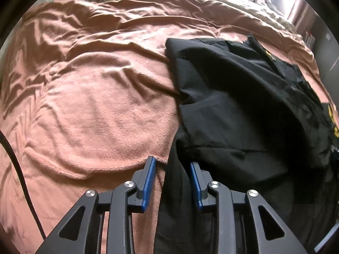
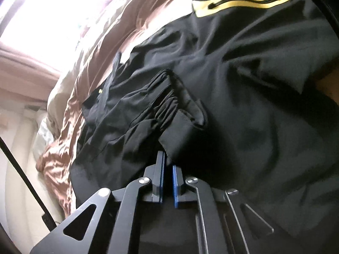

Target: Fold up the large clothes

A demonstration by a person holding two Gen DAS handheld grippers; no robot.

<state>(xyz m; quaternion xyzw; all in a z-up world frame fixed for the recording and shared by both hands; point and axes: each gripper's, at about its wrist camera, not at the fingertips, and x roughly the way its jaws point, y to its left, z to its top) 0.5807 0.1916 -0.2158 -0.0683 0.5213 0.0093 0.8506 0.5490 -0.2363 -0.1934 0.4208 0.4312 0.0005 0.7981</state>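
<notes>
Jacket [image 1: 243, 105]: black, spread on the bed's pink blanket [image 1: 95, 105], right half of left-wrist frame
Trim [image 2: 239, 4]: gold wavy zip pocket, upper right; no readable writing
Left tongs [image 1: 172, 180]: released, fabric between, pads clear
Right tongs [image 2: 168, 182]: clenched on cuff [image 2: 180, 135]

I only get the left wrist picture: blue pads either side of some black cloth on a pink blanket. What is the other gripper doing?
Observer: The right gripper is shut on the black jacket, pinching a sleeve by its gathered cuff.
Operator: Is it plain black all over?
Observer: No. The right view shows a gold wavy pocket trim with a zipper pull at its end.
Operator: Anything past the bed?
Observer: A bright window glares at the upper left, and a pale padded surface sits beside the blanket.
</notes>
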